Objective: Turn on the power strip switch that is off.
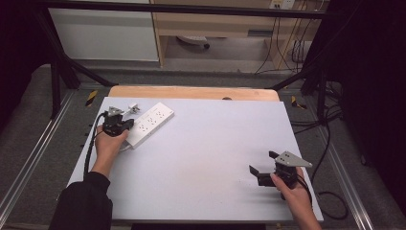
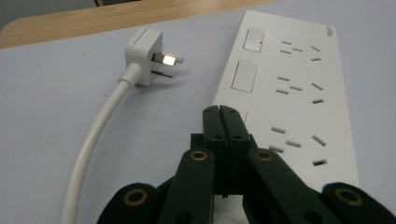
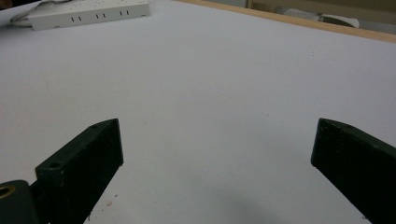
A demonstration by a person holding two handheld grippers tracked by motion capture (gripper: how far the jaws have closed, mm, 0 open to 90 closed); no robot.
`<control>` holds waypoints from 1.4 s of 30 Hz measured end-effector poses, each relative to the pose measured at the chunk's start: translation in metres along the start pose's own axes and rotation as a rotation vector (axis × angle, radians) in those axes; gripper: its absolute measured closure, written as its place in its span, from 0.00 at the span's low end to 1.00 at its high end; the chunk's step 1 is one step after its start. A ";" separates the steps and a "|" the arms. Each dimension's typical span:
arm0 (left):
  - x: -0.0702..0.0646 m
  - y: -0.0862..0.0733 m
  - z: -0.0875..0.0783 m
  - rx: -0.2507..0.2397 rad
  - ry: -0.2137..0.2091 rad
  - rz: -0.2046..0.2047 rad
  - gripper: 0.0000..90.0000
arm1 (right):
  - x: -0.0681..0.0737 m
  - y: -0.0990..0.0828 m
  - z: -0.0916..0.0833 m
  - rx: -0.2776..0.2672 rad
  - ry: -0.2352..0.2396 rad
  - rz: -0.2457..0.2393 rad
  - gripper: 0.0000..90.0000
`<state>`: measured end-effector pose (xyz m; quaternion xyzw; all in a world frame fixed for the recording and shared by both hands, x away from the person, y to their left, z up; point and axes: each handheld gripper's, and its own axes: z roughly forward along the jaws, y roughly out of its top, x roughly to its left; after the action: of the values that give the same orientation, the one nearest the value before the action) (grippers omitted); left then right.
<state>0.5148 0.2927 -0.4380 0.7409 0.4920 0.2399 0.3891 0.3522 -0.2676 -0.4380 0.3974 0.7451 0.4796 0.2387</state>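
Power strip of white rigid plastic, lying flat just beyond the clenched, empty fingertips of the left gripper; white three-pin plug beside. Judged light, stiff, smooth; best grasped across its long edges. Right gripper is held spread, well apart.

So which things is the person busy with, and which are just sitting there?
Busy with:
- power strip
- plug and its white cord
- left claw, shut, over the strip's edge

Just there:
- right claw, open over the bare table
- cables on the floor
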 end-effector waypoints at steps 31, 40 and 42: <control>-0.023 0.025 0.010 -0.037 -0.013 0.067 1.00 | -0.001 0.002 -0.004 -0.021 0.001 0.005 0.03; -0.030 0.033 0.011 -0.088 -0.023 0.071 0.78 | -0.002 0.001 -0.004 -0.019 0.002 0.008 0.03; -0.030 0.034 0.012 -0.094 -0.017 0.067 0.71 | -0.002 0.001 -0.004 -0.018 0.002 0.007 0.03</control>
<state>0.5300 0.2542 -0.4162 0.7398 0.4520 0.2694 0.4193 0.3511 -0.2706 -0.4353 0.3971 0.7396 0.4876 0.2399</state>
